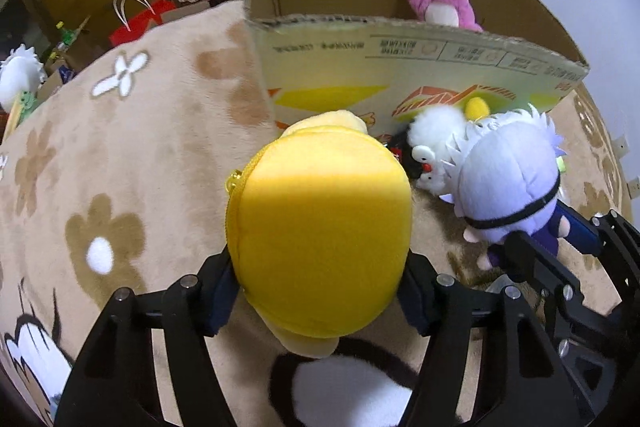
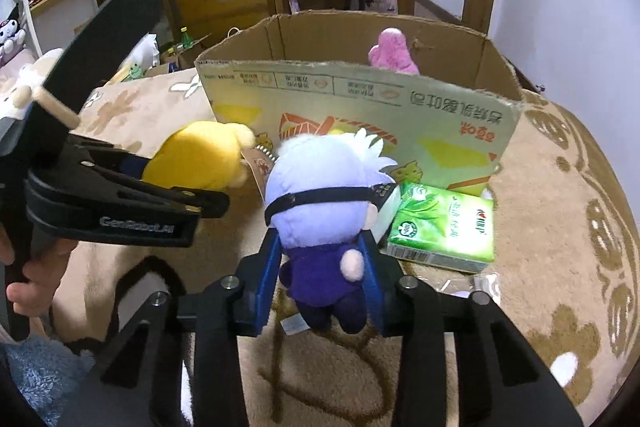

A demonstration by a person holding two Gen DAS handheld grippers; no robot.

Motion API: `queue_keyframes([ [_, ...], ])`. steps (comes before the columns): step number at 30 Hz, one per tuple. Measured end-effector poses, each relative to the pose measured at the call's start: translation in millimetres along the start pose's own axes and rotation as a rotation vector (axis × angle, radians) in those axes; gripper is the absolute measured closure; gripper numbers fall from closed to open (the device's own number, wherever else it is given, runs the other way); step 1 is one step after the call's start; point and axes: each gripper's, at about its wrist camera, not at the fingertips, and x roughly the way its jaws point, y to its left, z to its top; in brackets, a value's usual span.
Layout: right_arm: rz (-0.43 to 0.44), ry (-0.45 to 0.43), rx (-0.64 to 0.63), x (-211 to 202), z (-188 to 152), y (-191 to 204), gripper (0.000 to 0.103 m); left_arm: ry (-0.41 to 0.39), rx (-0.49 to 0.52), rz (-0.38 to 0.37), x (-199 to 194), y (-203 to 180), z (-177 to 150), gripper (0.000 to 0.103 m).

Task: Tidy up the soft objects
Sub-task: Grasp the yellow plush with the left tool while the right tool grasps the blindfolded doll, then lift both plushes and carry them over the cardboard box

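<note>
Nearest the lens, the left gripper (image 1: 320, 303) pinches a round yellow plush (image 1: 324, 247) between its dark pads, holding it above the beige flower-patterned blanket (image 1: 160, 131). To its right, the right gripper (image 2: 322, 291) clamps the purple body of a white-haired doll (image 2: 324, 203), whose head wears a black band. Just beyond the doll lies a small white fluffy plush (image 1: 434, 139) against the front wall of the cardboard box (image 2: 360, 103). A pink plush (image 2: 392, 53) sits inside the box, near its back wall. Right of the doll, a green tissue pack (image 2: 444, 227) rests on the blanket, just in front of the box.
</note>
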Motion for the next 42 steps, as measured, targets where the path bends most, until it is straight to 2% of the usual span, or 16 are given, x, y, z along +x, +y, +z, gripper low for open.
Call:
queue_keyframes([
  [4, -0.014, -0.024, 0.000, -9.4, -1.8, -0.2, 0.070, -0.037, -0.017, 0.014, -15.3, 5.5, -6.6, 0.037],
  [6, -0.013, -0.047, 0.004, -17.7, -0.8, -0.6, 0.076, -0.063, -0.026, 0.024, -24.4, 5.0, -11.4, 0.037],
  [13, -0.025, -0.107, 0.021, -35.2, 6.2, -7.4, 0.077, -0.140, -0.042, 0.036, -48.3, -4.2, -18.0, 0.037],
  [23, -0.139, -0.292, 0.050, -82.6, 24.7, -24.8, 0.077, -0.335, -0.085, 0.036, -80.3, 5.0, -13.4, 0.037],
  [28, -0.199, -0.387, 0.051, -100.4, 35.0, -29.3, 0.077, -0.466, -0.086, 0.055, -101.0, 4.4, -11.6, 0.037],
  [32, -0.222, -0.436, 0.025, -104.6, 46.3, -27.8, 0.077, -0.543, -0.065, 0.057, -110.5, 2.0, -6.9, 0.037],
  [39, -0.223, -0.460, 0.016, -96.8, 62.5, -29.6, 0.077, -0.606, -0.026, 0.118, -110.7, -6.2, 8.5, 0.037],
  [42, -0.220, -0.467, 0.012, -91.6, 69.5, -30.7, 0.077, -0.625, -0.022, 0.107, -112.2, -7.8, 16.6, 0.037],
])
